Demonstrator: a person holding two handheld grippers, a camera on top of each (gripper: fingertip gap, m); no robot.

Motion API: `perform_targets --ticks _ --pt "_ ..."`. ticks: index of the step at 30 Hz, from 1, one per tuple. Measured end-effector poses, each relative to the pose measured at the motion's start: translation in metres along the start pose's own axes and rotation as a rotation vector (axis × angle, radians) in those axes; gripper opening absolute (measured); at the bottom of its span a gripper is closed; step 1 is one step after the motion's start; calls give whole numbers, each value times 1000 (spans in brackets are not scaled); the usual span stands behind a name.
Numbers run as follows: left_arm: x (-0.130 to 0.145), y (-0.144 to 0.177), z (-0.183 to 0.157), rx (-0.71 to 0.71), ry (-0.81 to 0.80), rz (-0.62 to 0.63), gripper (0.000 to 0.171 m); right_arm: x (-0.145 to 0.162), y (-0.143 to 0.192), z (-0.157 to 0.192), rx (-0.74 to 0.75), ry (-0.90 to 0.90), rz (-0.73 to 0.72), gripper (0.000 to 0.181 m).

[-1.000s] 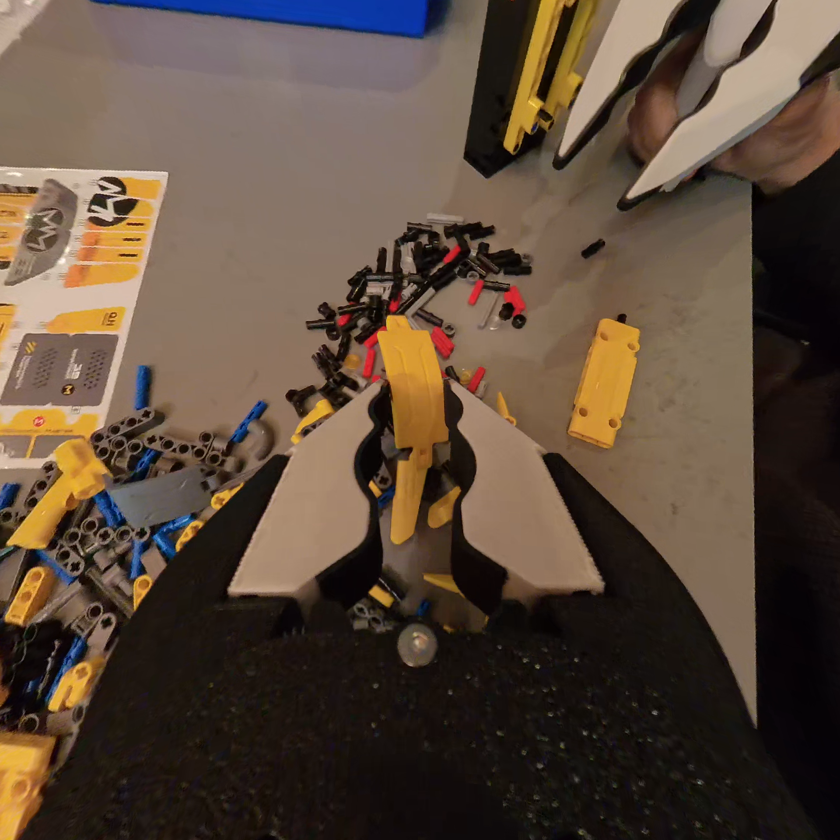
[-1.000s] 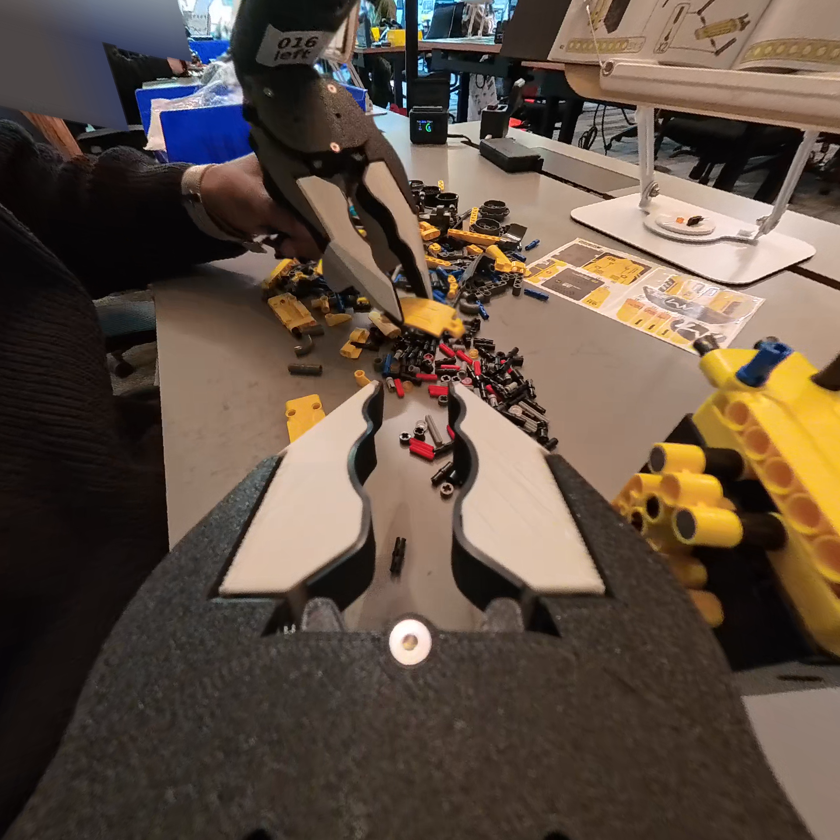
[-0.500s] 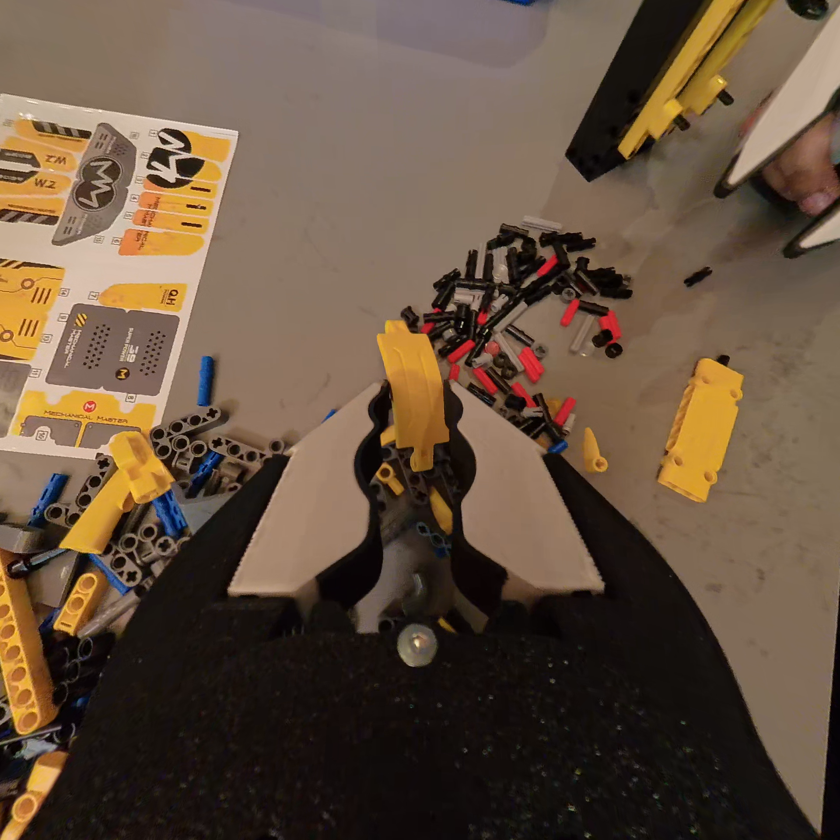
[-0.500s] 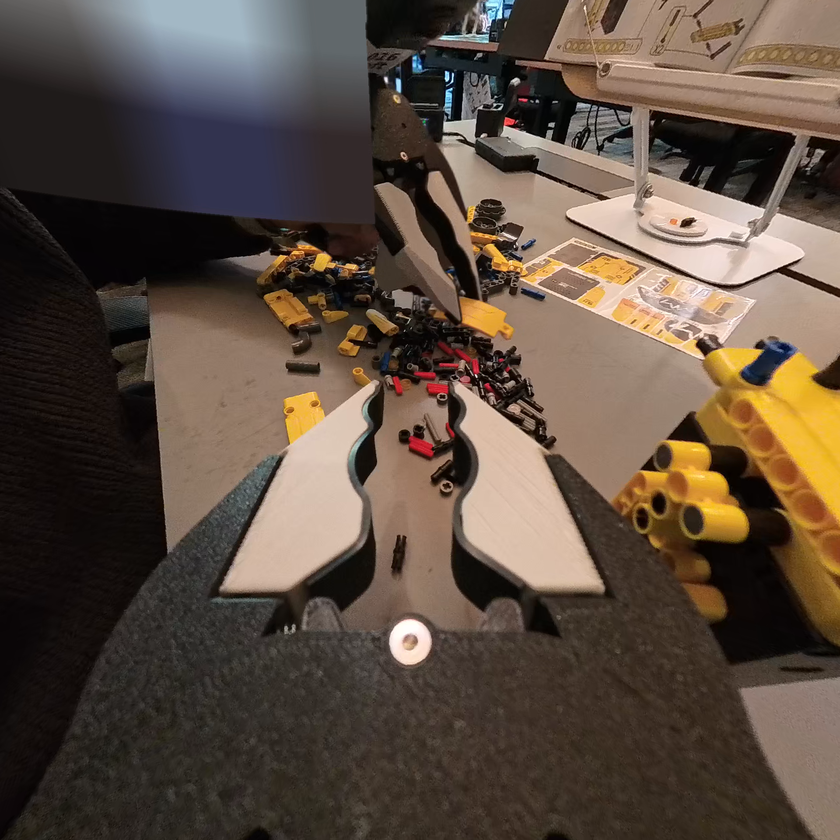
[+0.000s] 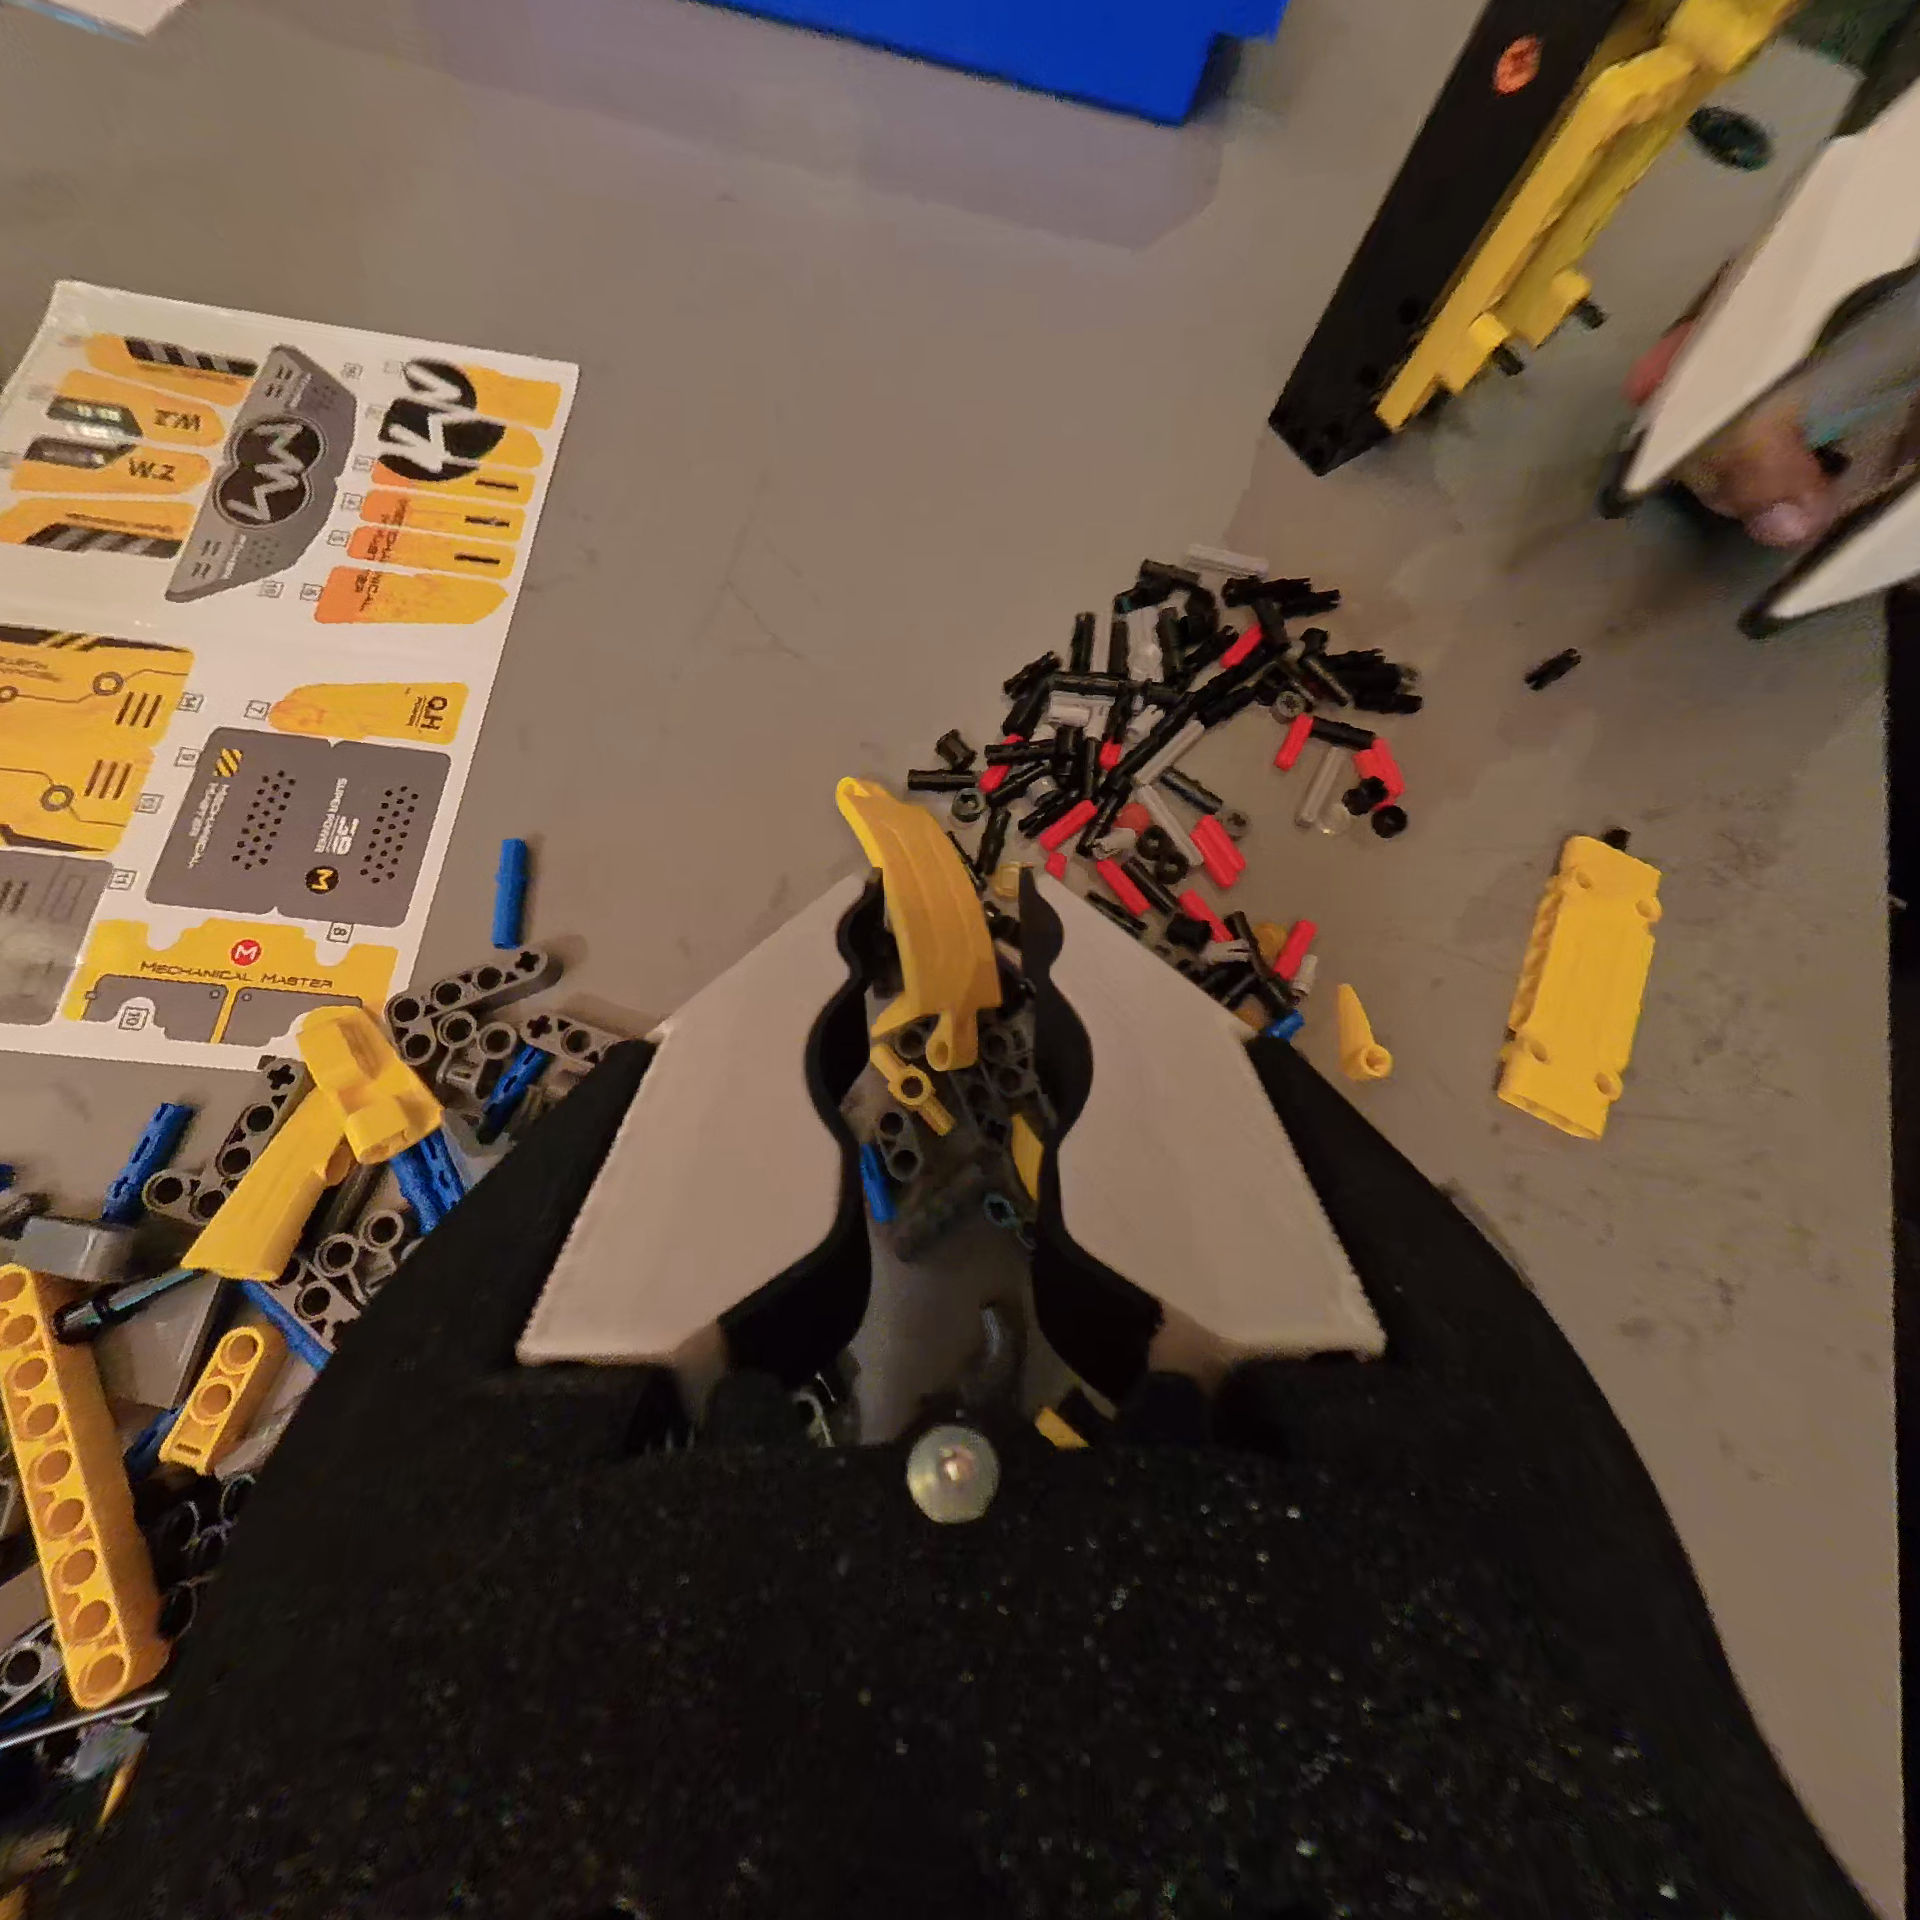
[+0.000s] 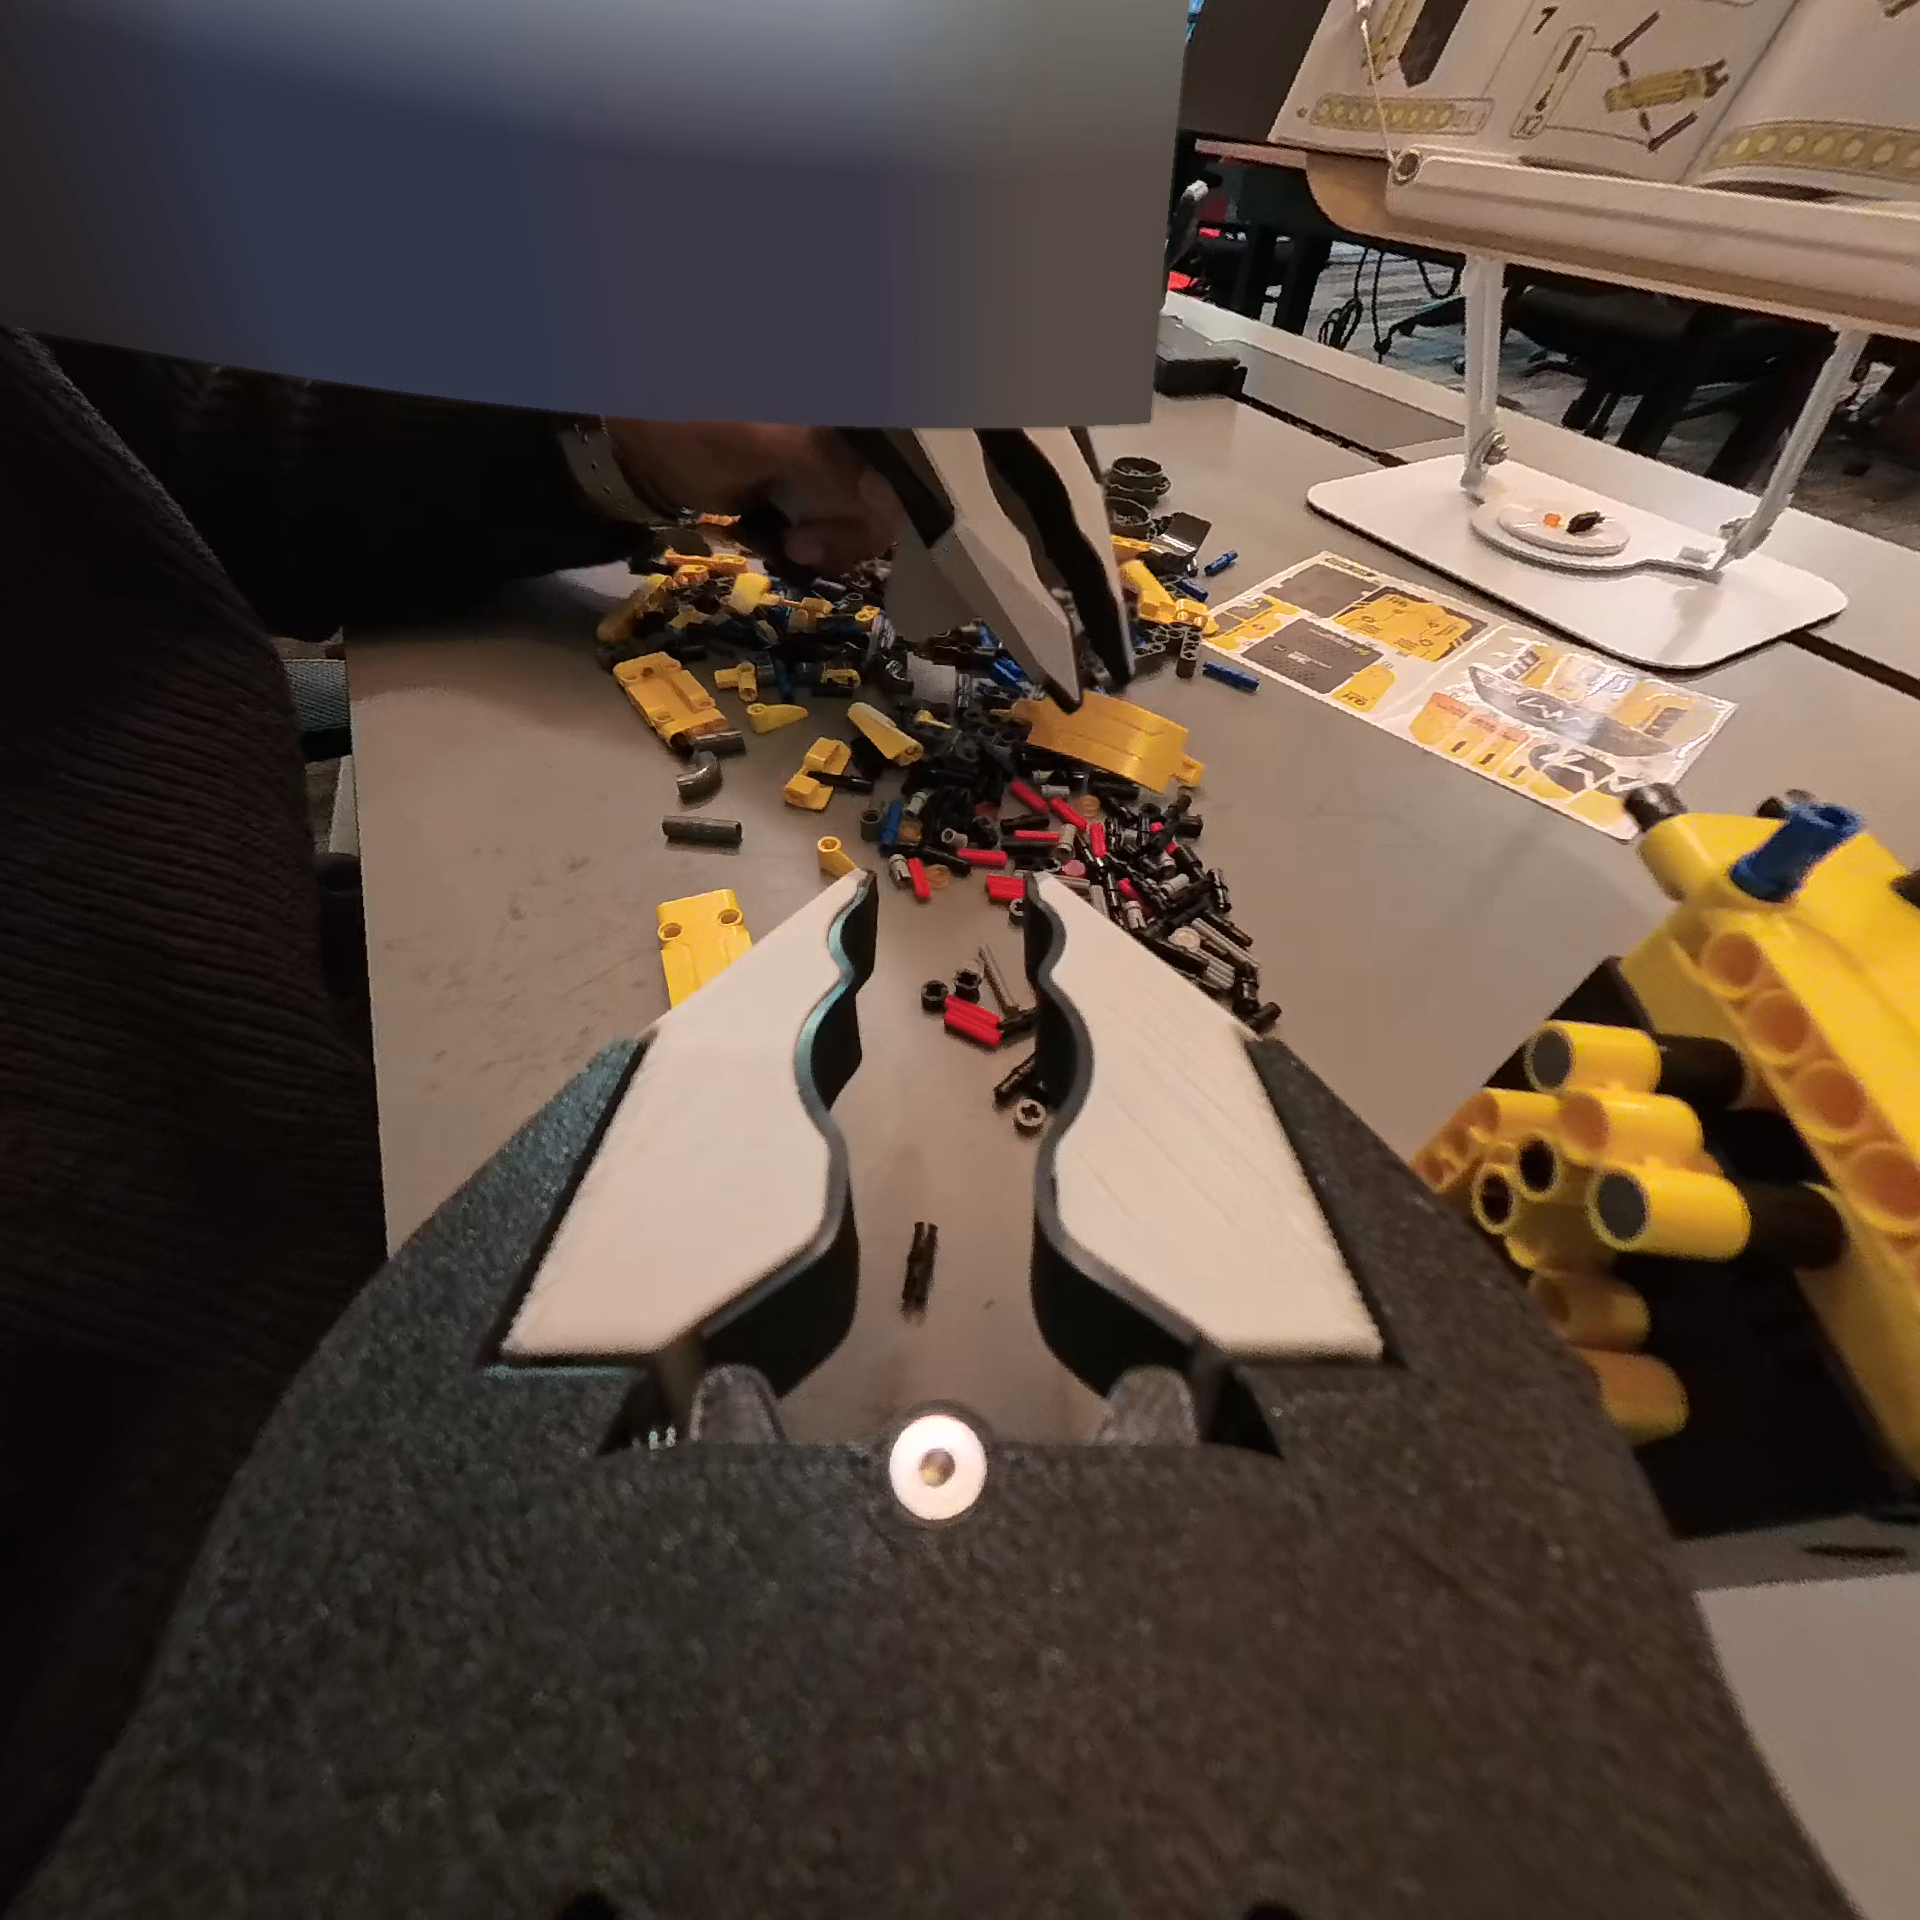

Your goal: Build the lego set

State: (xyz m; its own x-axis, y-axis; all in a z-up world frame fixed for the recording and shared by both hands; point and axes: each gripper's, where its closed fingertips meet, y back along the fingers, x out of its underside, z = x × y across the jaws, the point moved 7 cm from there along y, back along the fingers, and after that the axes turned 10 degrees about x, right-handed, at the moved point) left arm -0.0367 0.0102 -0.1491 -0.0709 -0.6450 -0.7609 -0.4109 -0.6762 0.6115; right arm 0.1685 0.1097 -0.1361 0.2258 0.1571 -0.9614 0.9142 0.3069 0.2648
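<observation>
My left tongs [image 5: 940, 904] are clamped on a curved yellow panel [image 5: 920, 904], its long axis running forward past the tips over the counter [image 5: 831, 468]; my right tongs [image 6: 951, 894] hover agape, empty, well apart.

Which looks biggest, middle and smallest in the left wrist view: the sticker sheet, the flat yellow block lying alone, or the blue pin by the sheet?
1. sticker sheet, biggest by far.
2. flat yellow block.
3. blue pin, smallest.
All three lie on the table at a similar distance, so the order looks sure.
</observation>
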Motion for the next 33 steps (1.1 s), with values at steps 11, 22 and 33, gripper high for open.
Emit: perform_targets --ticks 11,22,33 --pt "-2 7 -13 28 -94 -57 26 1 -1 2 -1 14 11 28" --pt "-4 11 -10 12 -75 -96 26 1 -1 2 -7 10 8 28" --pt "8 95 31 -206 6 -239 26 1 -1 2 -6 16 8 28"
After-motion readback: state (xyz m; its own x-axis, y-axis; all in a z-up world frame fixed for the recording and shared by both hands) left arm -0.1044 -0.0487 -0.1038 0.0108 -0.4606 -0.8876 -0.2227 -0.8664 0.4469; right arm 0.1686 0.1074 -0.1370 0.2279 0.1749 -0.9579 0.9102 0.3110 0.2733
